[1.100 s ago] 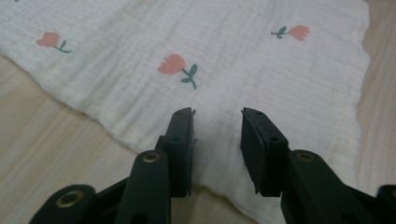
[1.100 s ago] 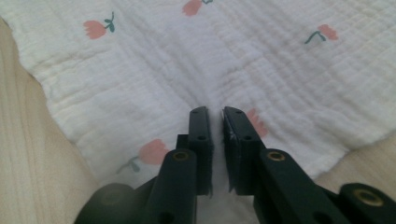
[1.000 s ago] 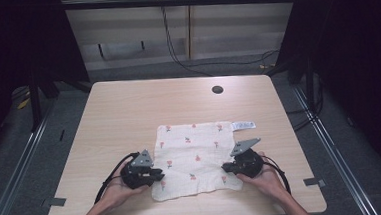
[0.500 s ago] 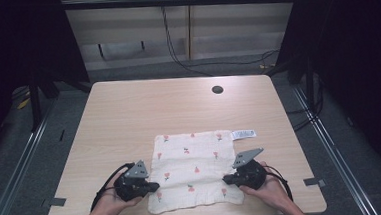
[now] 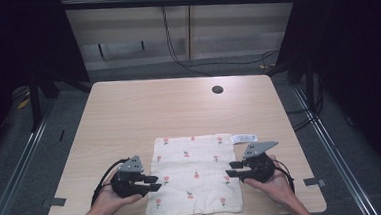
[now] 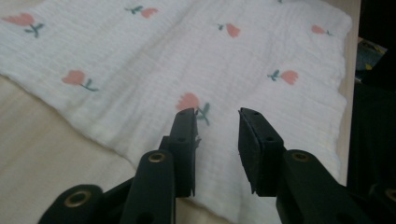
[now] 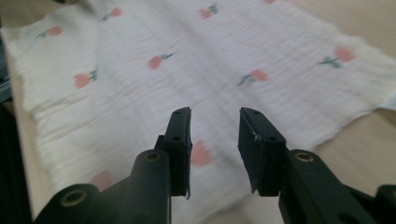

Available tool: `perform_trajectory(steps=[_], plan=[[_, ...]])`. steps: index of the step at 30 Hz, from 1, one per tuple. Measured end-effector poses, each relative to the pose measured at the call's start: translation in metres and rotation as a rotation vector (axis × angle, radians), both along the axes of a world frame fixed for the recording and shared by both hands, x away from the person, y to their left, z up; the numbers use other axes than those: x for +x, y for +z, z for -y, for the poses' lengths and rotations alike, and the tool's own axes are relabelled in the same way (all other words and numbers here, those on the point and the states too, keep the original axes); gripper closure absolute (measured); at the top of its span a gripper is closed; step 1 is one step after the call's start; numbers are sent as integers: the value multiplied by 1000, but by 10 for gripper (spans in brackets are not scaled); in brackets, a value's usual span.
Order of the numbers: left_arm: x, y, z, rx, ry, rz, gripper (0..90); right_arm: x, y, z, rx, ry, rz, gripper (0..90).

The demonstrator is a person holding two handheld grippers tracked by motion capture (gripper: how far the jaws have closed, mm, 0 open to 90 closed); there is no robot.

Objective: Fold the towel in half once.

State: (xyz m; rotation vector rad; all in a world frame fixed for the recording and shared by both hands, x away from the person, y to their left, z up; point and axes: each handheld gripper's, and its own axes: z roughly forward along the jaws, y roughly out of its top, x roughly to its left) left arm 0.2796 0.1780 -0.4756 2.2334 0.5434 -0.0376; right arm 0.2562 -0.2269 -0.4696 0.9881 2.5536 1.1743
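Note:
A white cloth [image 5: 195,180] printed with small red flowers lies flat on the near part of the wooden table [image 5: 143,110], and a white label [image 5: 244,138] pokes out at its far right corner. My left gripper [image 5: 153,183] sits at the cloth's left edge, pointing right over it. Its jaws have just been opening and stand apart above the cloth [image 6: 243,60] with nothing between them. My right gripper [image 5: 231,169] is at the cloth's right edge, pointing left. Its jaws have just been opening too, and the cloth [image 7: 187,74] lies free below them.
A round dark cable hole [image 5: 217,90] sits near the table's far edge. Black cables trail from both grippers toward the near edge. Dark frame posts and floor rails flank the table. Bits of tape mark the table's near corners [image 5: 58,201].
The cloth has been drawn toward the near edge and now lies flat. Both grippers, shut on its side edges before, have let go. The right gripper has lifted slightly.

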Motion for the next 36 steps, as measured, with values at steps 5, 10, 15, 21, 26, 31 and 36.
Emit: perform_trajectory(steps=[5,10,15,21,26,31,36], plan=[[25,1,2,-10,69,-18,570,32,1,10,-63,-116,33,574],[42,3,3,2,97,-12,526,56,3,16,-107,-152,38,566],[74,14,10,-34,158,7,556,89,1,20,-115,-176,16,577],[100,16,23,-46,192,21,563,114,-2,19,-62,-180,-24,591],[109,10,17,-35,225,11,559,121,-7,15,-62,-178,-28,591],[117,5,-1,-51,261,6,557,124,-15,13,-84,-182,-29,553],[122,-2,-2,-17,275,6,554,127,-22,12,-98,-183,-45,547]])
